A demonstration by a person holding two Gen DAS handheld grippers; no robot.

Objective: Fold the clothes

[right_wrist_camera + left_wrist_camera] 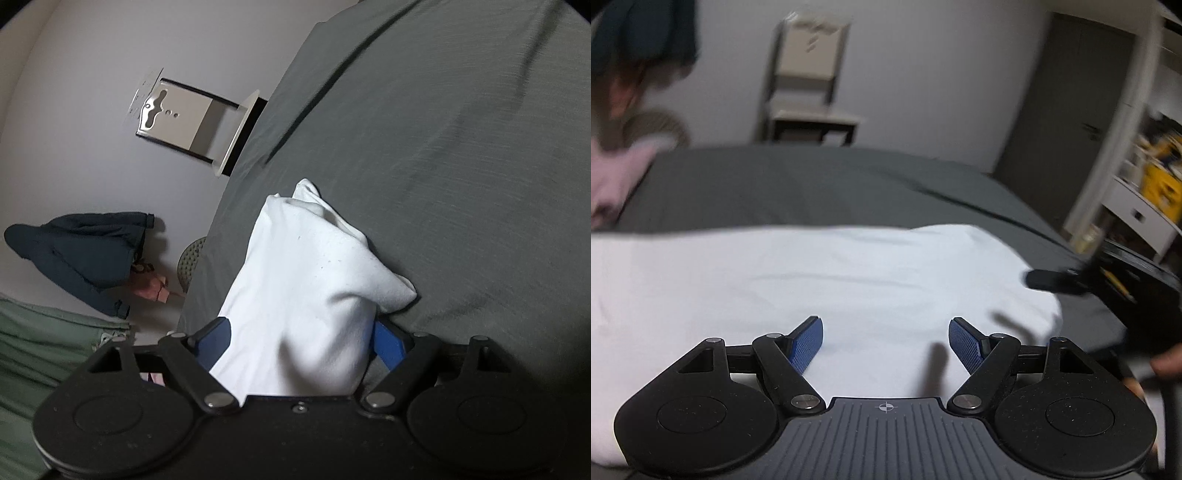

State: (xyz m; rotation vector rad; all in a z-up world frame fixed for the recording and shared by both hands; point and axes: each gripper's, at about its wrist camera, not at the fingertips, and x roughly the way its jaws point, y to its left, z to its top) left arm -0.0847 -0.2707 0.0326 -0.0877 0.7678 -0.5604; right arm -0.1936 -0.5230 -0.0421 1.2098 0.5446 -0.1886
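Two grippers: my right gripper [301,332] pinched the white cotton garment [820,280], cloth bunched ahead between its fingers. My left gripper [885,343] hung spread, the garment flat beneath and ahead.

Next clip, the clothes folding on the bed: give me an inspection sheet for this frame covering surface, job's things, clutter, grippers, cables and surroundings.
Surface: bed with grey sheet, a few creases.
Job's things: white garment spread on the sheet; part of it bunched between the right gripper's fingers.
Clutter: pink cloth at the bed's far left edge.
Grippers: left gripper open over the white garment, holding nothing; right gripper has cloth between its fingers, but grip cannot be confirmed.
Cables: nothing seen.
Surroundings: chair by the white wall, dark garment hanging, shelf unit to the right, blurred.
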